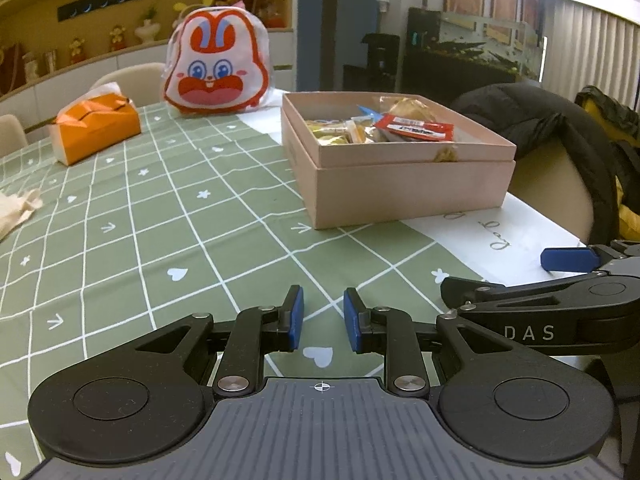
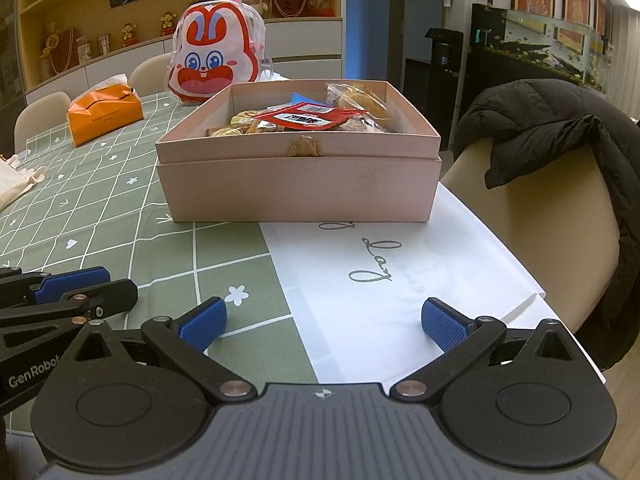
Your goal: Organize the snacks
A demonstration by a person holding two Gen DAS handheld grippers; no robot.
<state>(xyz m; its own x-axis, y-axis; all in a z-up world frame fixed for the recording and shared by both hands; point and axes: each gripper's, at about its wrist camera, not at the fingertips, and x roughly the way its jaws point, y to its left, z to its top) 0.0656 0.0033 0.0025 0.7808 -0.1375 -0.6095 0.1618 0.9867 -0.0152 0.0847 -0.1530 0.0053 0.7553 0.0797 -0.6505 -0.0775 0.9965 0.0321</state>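
Observation:
A pink cardboard box (image 1: pixel 400 188) (image 2: pixel 296 188) stands open on the green checked tablecloth, holding several wrapped snacks with a red packet (image 1: pixel 416 128) (image 2: pixel 312 116) on top. My left gripper (image 1: pixel 323 300) hovers low over the cloth, well short of the box, its blue pads a narrow gap apart with nothing between them. My right gripper (image 2: pixel 324 312) is wide open and empty, over the edge of a flat white paper bag (image 2: pixel 380 280) in front of the box. The two grippers sit side by side, and each shows at the edge of the other's view.
A bunny-face bag (image 1: pixel 216 60) stands behind the box, and an orange tissue box (image 1: pixel 96 128) lies far left. A pale cloth (image 1: pixel 16 208) lies at the left edge. A chair with a black jacket (image 2: pixel 540 128) stands beside the table's right edge.

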